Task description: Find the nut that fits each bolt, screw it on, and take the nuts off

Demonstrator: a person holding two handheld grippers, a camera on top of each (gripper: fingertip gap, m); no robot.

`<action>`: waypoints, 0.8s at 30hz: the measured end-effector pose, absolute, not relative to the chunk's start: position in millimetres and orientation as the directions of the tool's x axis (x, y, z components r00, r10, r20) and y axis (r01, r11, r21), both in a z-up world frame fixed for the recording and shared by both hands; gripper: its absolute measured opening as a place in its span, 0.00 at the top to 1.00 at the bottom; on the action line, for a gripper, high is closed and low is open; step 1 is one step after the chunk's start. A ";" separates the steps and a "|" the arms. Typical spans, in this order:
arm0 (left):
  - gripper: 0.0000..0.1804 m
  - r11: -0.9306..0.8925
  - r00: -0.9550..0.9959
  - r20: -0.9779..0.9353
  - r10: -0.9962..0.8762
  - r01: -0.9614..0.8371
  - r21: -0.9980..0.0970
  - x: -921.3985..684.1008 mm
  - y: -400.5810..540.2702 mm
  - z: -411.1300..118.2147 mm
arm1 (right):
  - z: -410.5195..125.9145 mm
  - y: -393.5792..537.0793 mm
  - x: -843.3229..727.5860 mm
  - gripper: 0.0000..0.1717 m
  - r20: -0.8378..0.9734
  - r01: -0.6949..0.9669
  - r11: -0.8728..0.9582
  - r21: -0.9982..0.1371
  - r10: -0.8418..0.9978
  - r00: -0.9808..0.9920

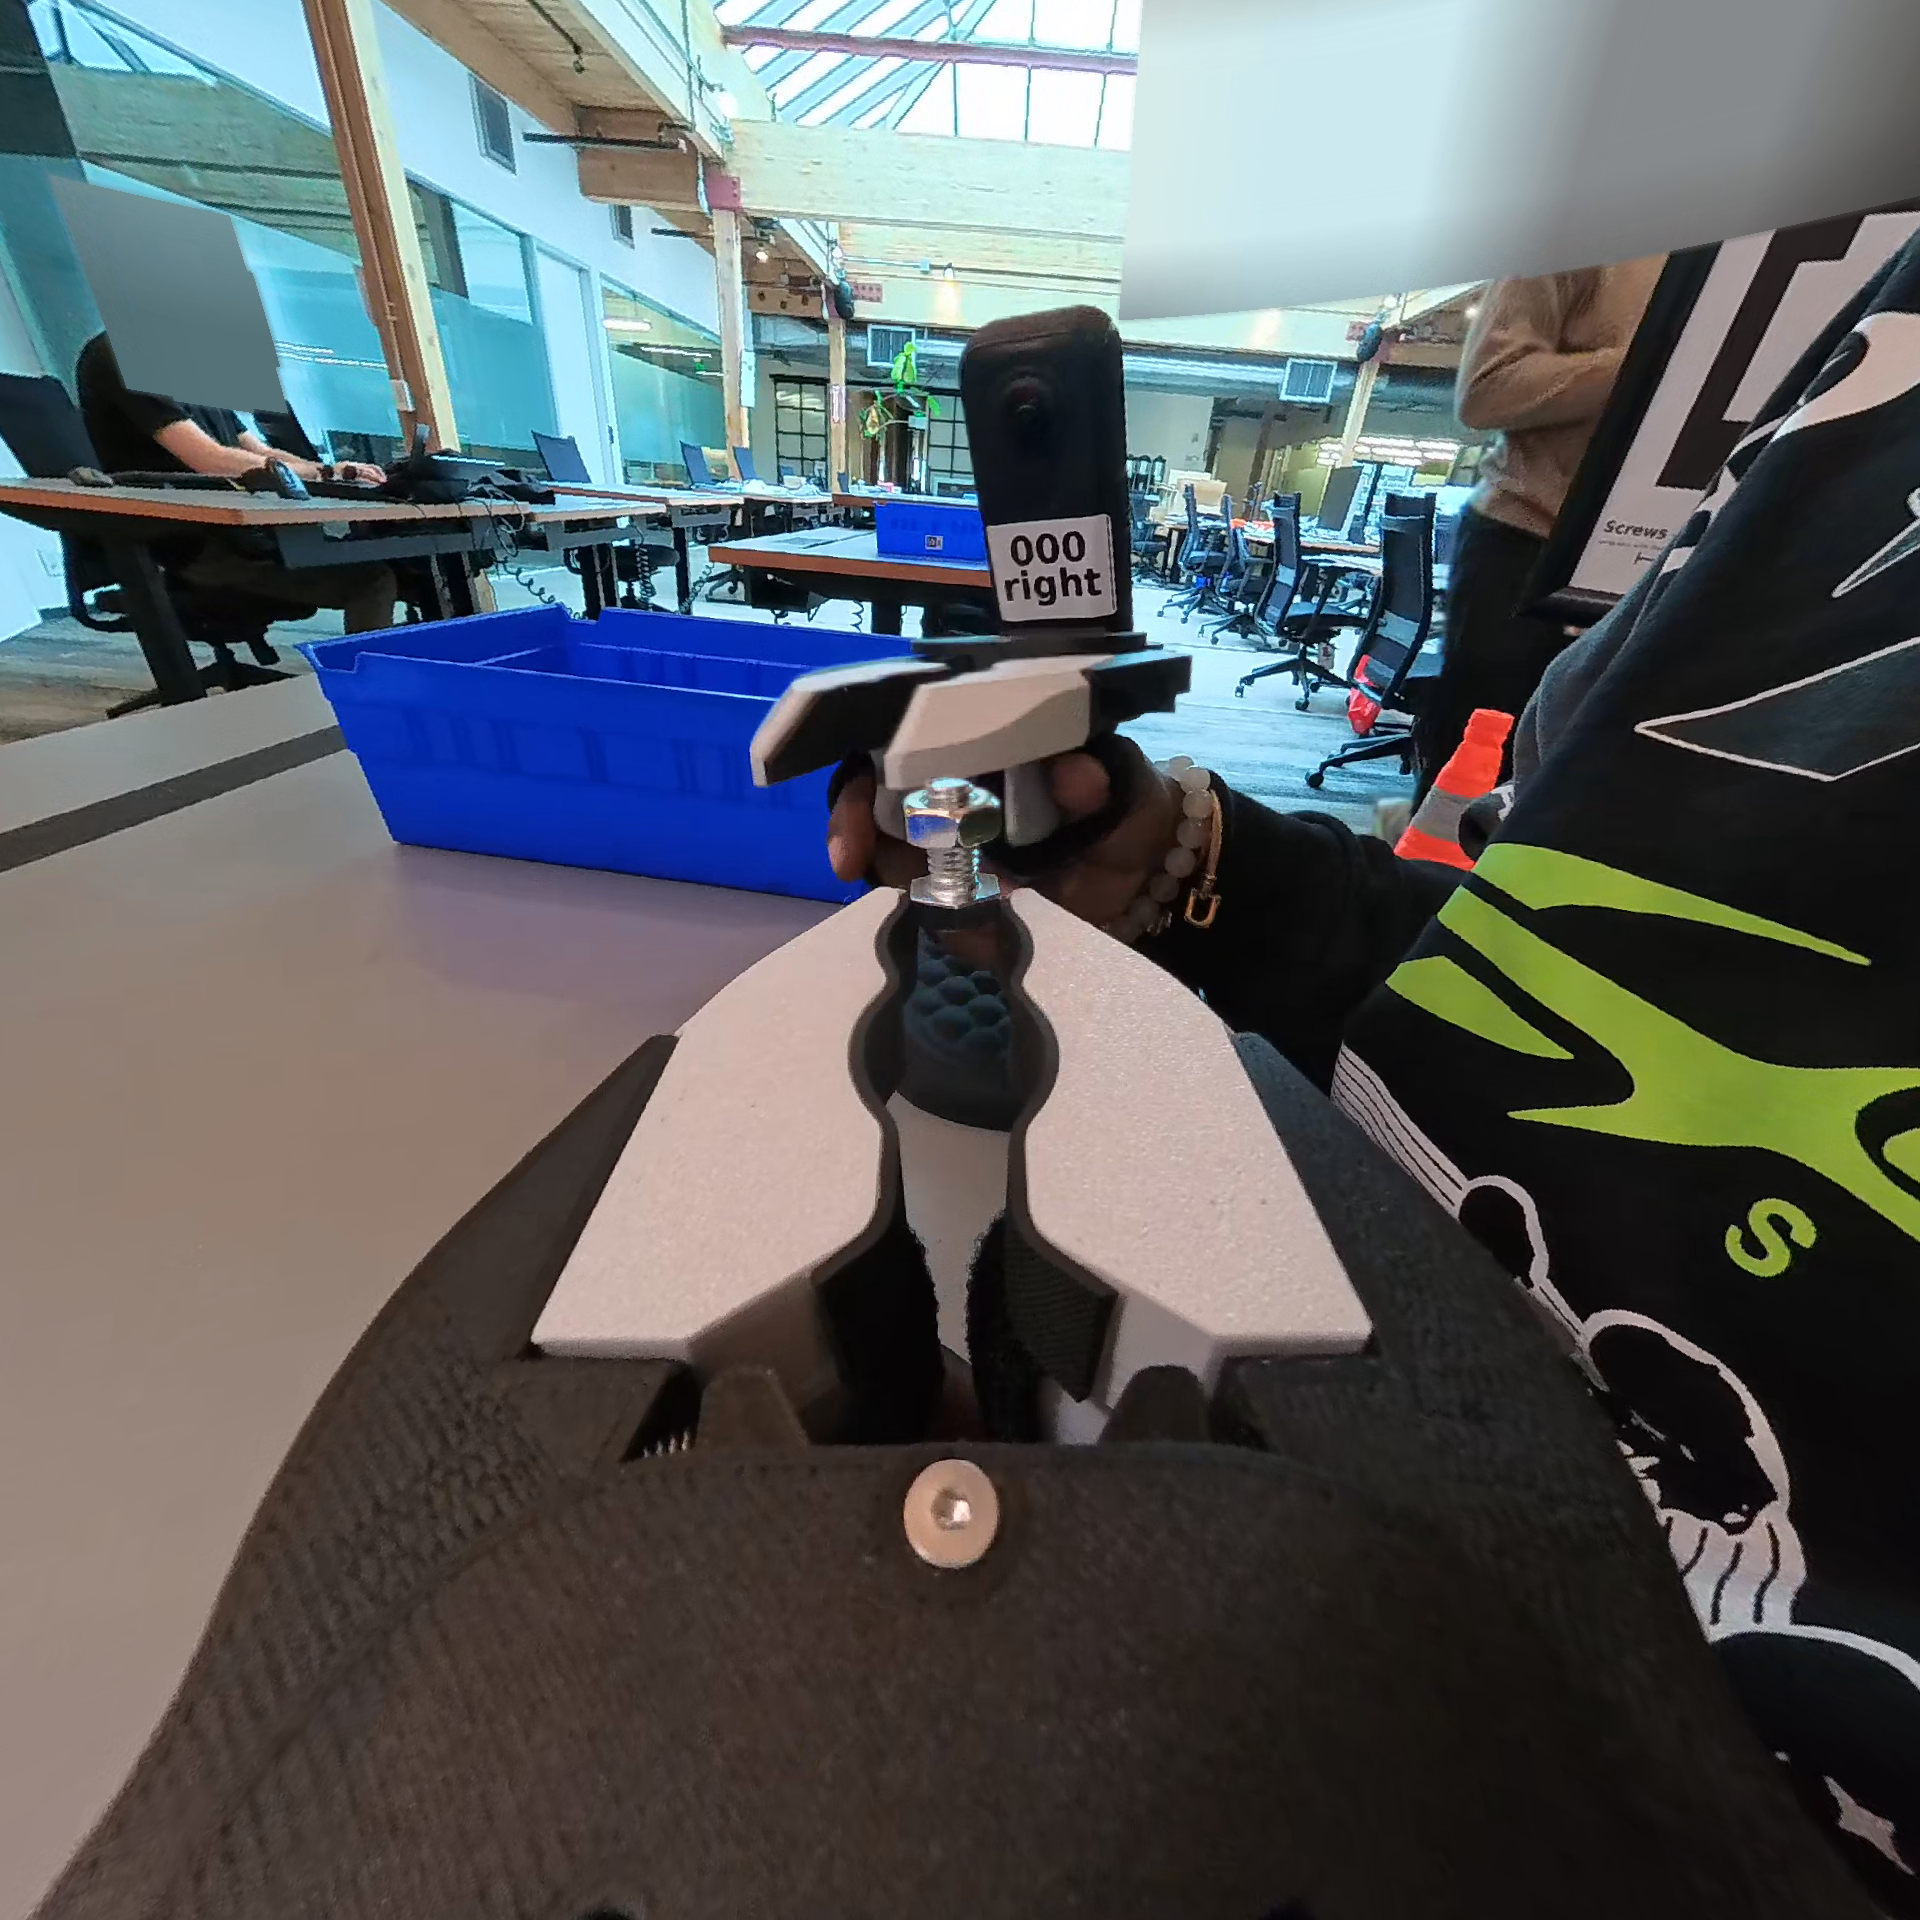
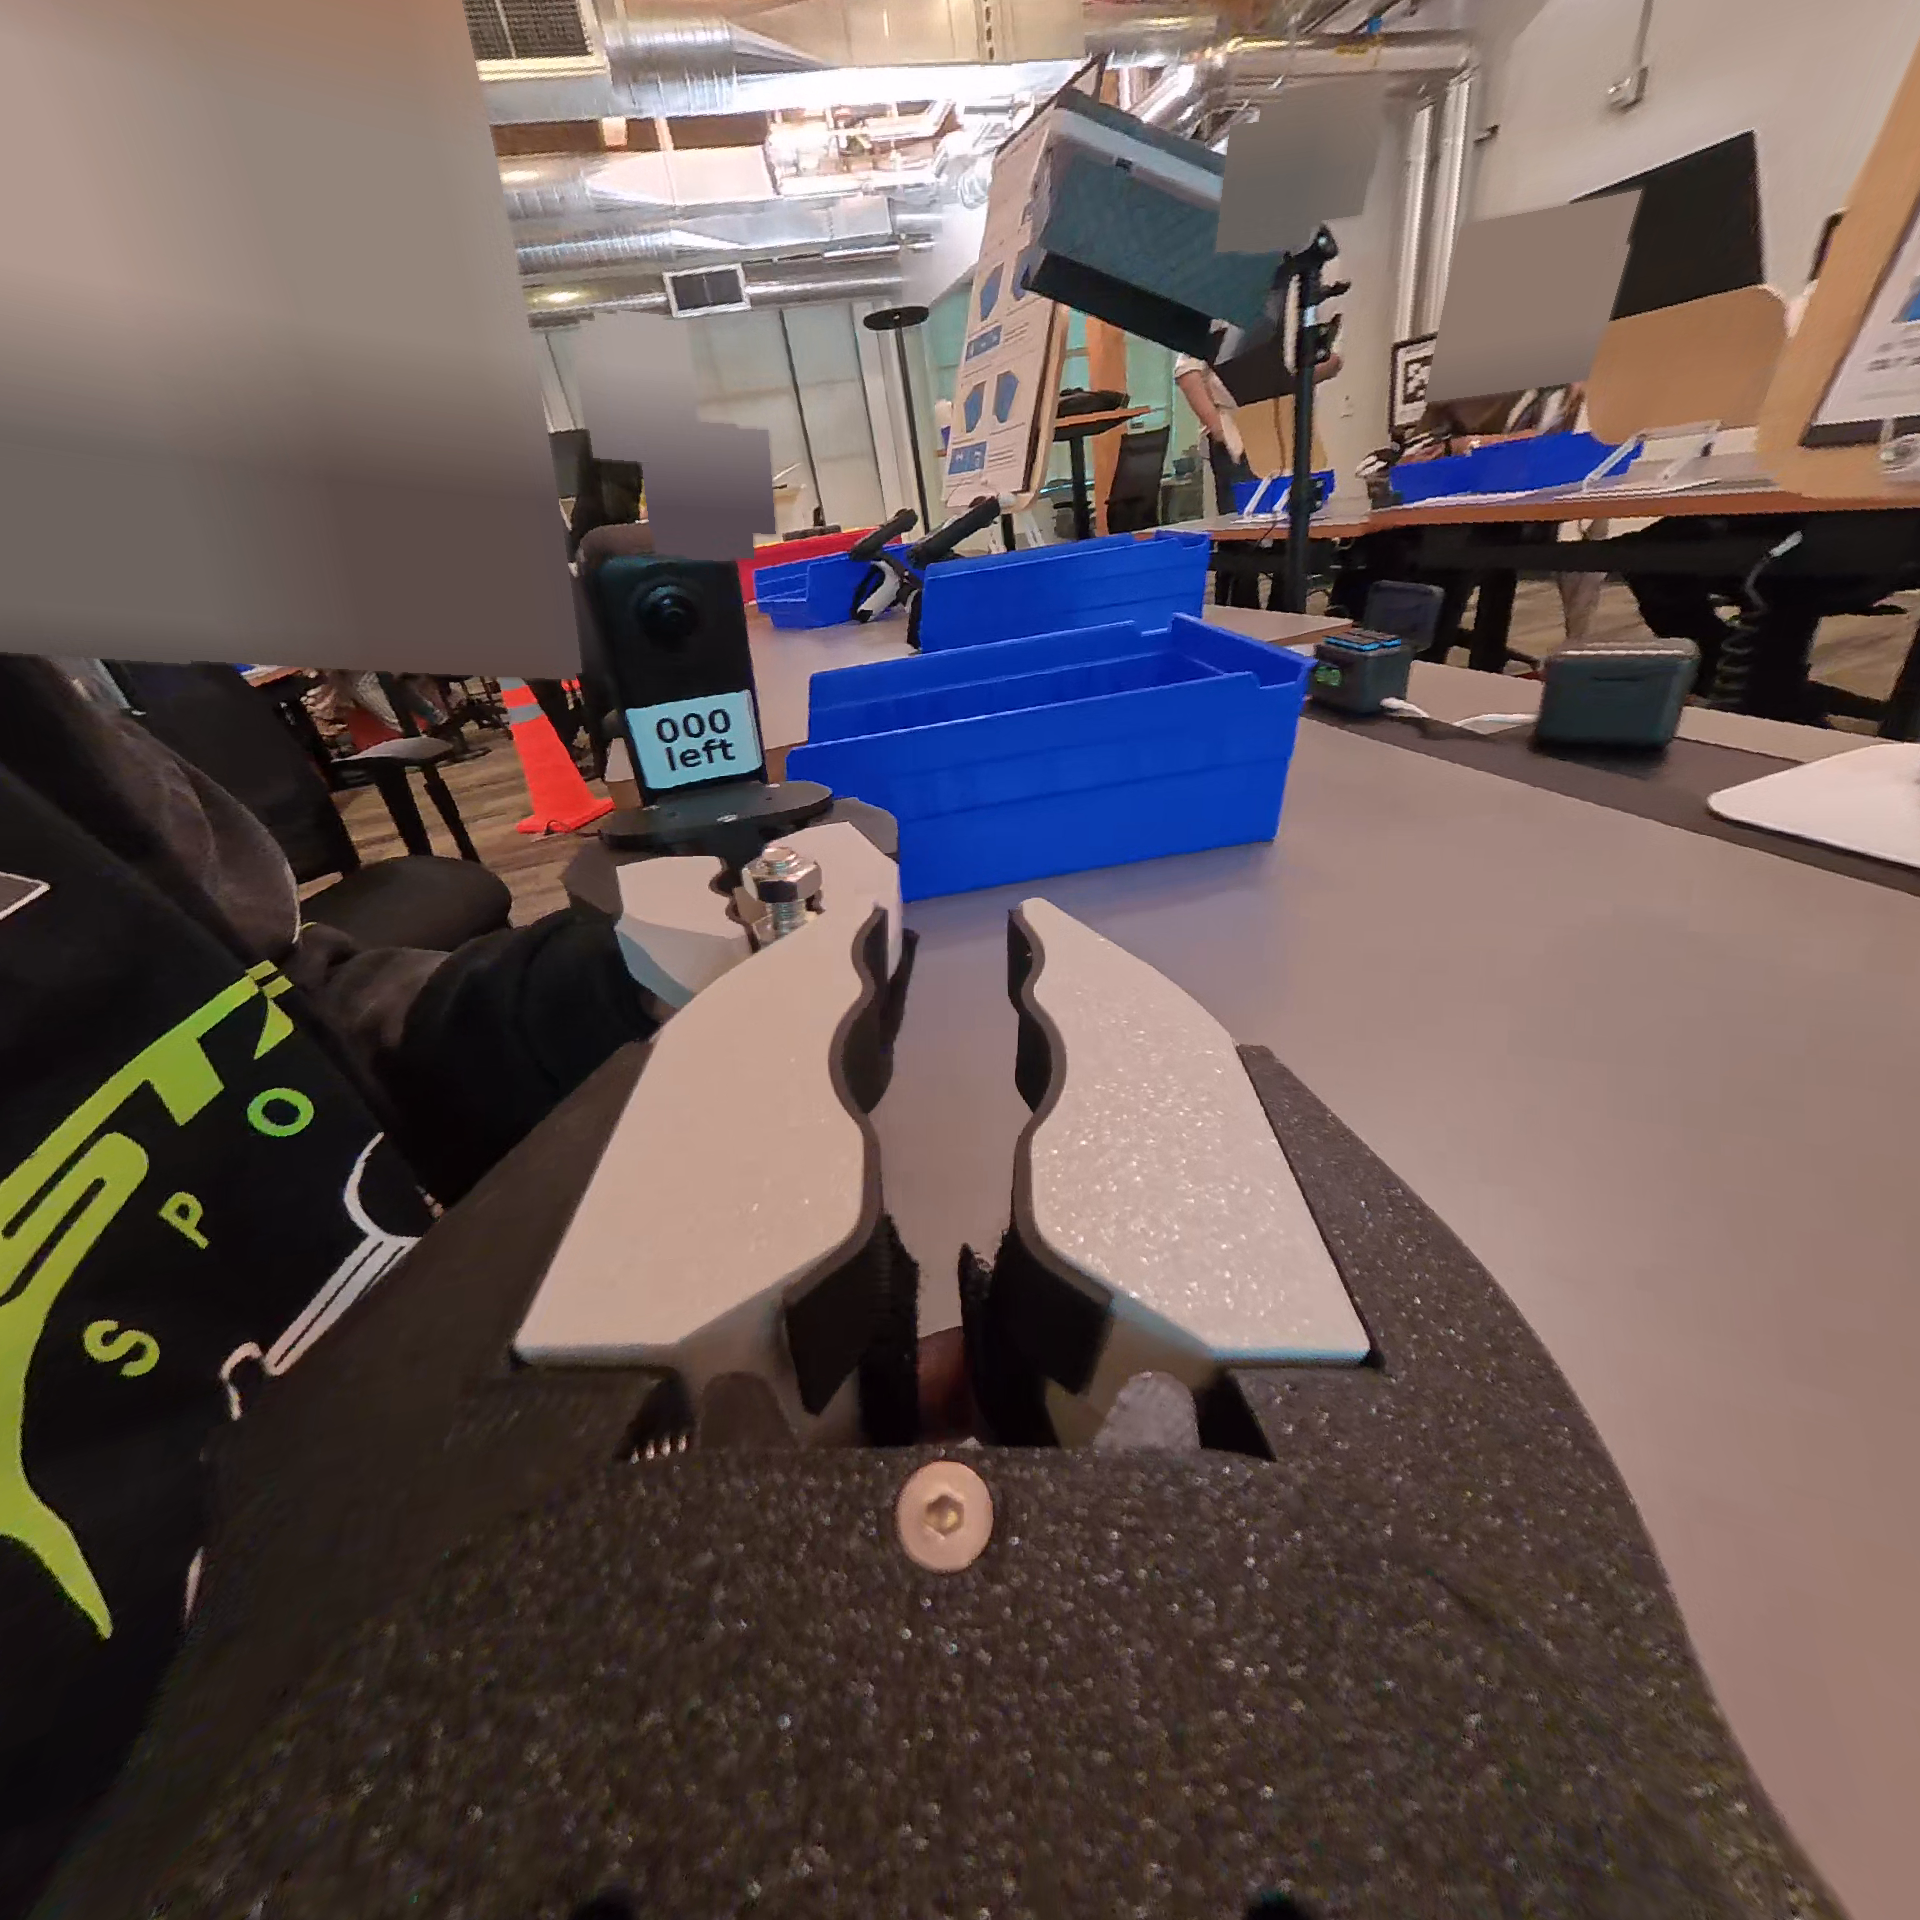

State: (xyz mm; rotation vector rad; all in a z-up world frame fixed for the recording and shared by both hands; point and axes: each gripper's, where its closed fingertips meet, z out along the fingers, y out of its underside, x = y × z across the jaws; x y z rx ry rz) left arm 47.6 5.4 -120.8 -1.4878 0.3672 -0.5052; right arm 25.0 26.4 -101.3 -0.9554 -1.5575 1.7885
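Bolt [image 1: 952,891] head visibly clamped only from left claw [image 1: 954,902] view.

One bolt [image 1: 951,871], one nut [image 1: 948,819], two grippers, several blue bins [image 1: 582,748].

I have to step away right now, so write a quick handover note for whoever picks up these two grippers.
Left gripper: jaws shut on the head of the bolt, held upright above the grey table.
Right gripper: jaws open, holding nothing, just beside the bolt.
A silver nut sits near the tip of the thread, with bare thread showing below it.
Blue bin stands behind; its contents are hidden.
Whether the nut is going on or coming off cannot be told. Left: finish this pair, then any others.
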 end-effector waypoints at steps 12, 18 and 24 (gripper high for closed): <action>0.92 -0.003 0.846 0.058 -0.530 0.067 -0.998 49.9 6.7 -124.6 | -98.5 -24.2 12.6 0.76 -0.166 0.062 -0.171 -0.983 0.703 -0.691; 0.92 0.001 0.839 0.053 -0.542 0.064 -0.998 52.1 5.4 -124.3 | -104.4 -19.4 8.2 0.75 -0.171 0.083 -0.155 -0.984 0.731 -0.660; 0.92 0.021 0.843 0.071 -0.534 0.097 -0.995 47.1 3.9 -119.4 | -100.1 2.8 22.1 0.77 -0.157 0.055 -0.160 -0.986 0.748 -0.645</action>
